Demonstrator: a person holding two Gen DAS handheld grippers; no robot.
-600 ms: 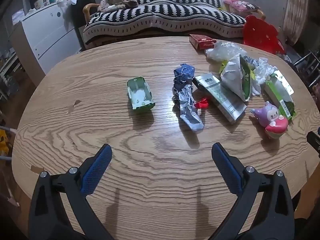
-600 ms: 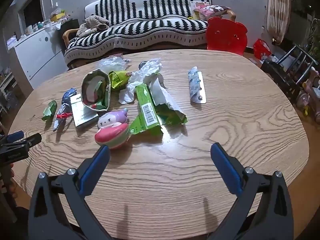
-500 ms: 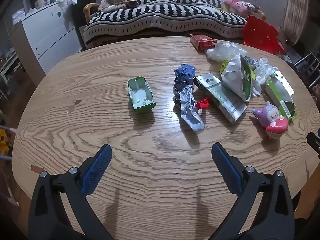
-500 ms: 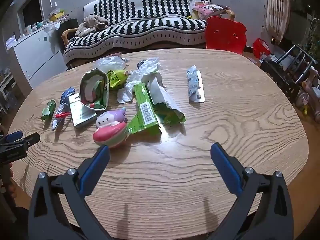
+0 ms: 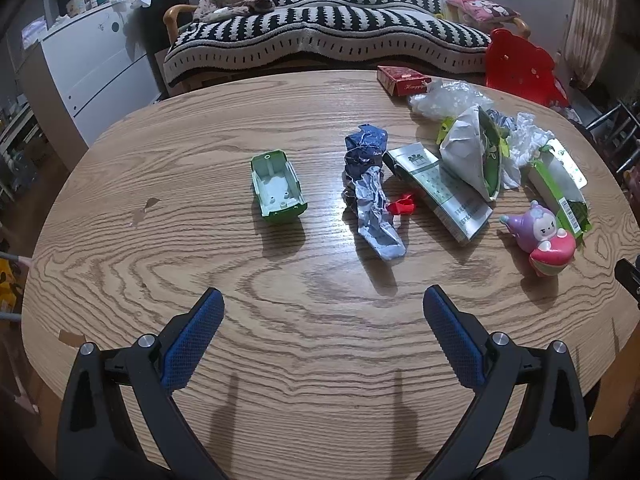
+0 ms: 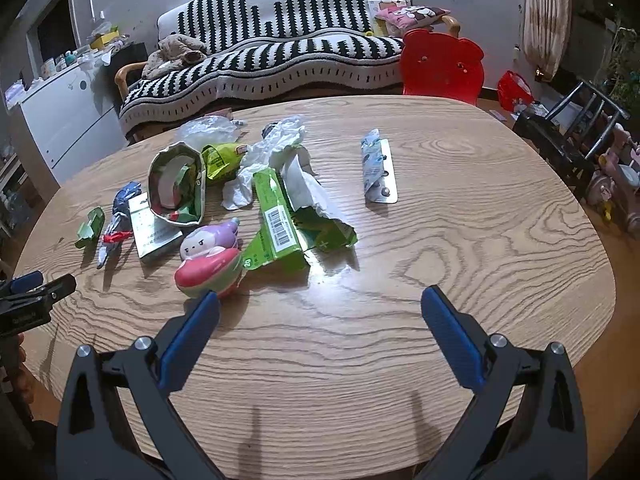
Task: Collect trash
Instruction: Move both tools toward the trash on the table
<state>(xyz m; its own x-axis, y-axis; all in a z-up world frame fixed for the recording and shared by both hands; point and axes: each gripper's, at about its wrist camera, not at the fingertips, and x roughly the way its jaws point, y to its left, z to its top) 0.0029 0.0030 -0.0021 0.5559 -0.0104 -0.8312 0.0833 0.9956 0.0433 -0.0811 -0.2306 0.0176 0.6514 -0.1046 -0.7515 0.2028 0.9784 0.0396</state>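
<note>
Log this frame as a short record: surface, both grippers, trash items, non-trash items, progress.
surface: oval wooden table
left gripper: open, empty, above the table's near edge
right gripper: open, empty, above the table's near edge
trash: green tray, blue crumpled wrapper, flat grey carton, torn green box, blister pack, clear plastic bag
non-trash: pink and purple toy
progress: nothing gripped yet
</note>
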